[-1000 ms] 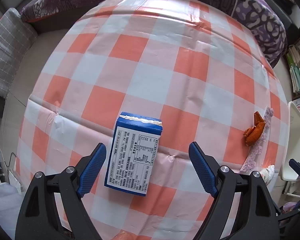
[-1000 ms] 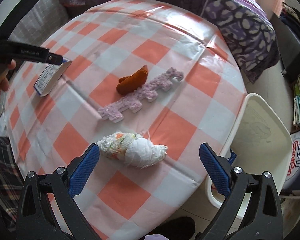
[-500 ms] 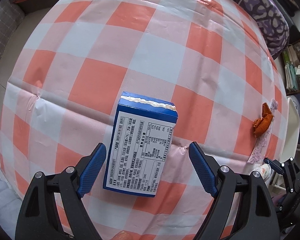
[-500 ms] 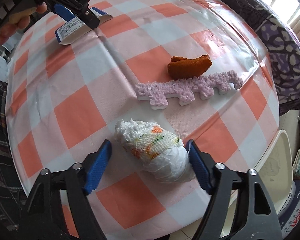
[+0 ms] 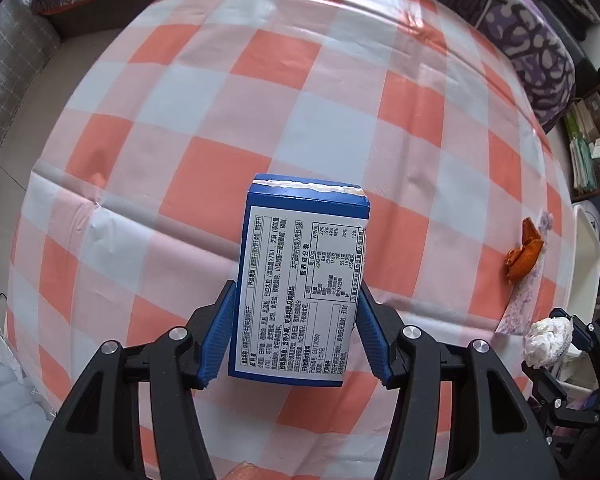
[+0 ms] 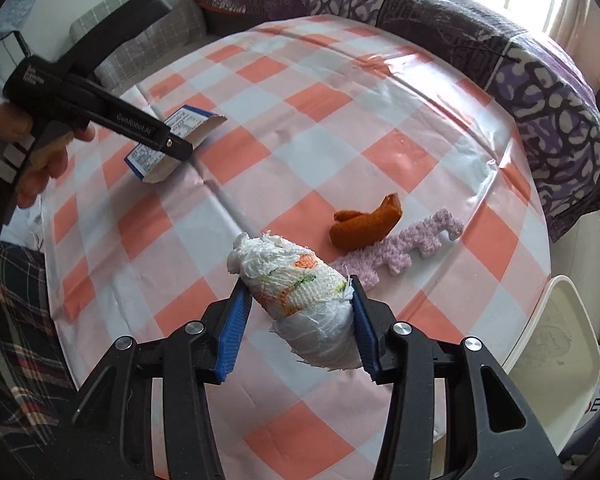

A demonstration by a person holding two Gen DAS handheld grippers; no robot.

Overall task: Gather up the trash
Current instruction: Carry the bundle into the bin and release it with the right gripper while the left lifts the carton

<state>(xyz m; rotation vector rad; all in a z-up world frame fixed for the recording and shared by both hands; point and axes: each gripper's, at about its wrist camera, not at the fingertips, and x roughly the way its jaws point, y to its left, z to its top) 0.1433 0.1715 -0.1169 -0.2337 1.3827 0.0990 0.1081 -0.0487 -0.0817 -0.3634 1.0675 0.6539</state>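
My left gripper (image 5: 294,336) is shut on a blue box with a white printed label (image 5: 300,280), its blue pads against both long sides. From the right wrist view the box (image 6: 180,140) is tilted above the checked tablecloth. My right gripper (image 6: 298,328) is shut on a white crumpled wad of cloth with orange and green marks (image 6: 300,284), held off the table. That wad also shows at the far right of the left wrist view (image 5: 546,338).
An orange cloth scrap (image 6: 366,226) and a pink foam strip (image 6: 404,248) lie on the red-and-white checked table (image 6: 300,120). A white bin (image 6: 552,332) stands at the table's right edge. A purple patterned sofa (image 6: 500,40) curves behind.
Both grippers have closed: the left on the blue box, the right on the white wad. The right gripper has lifted the wad off the table.
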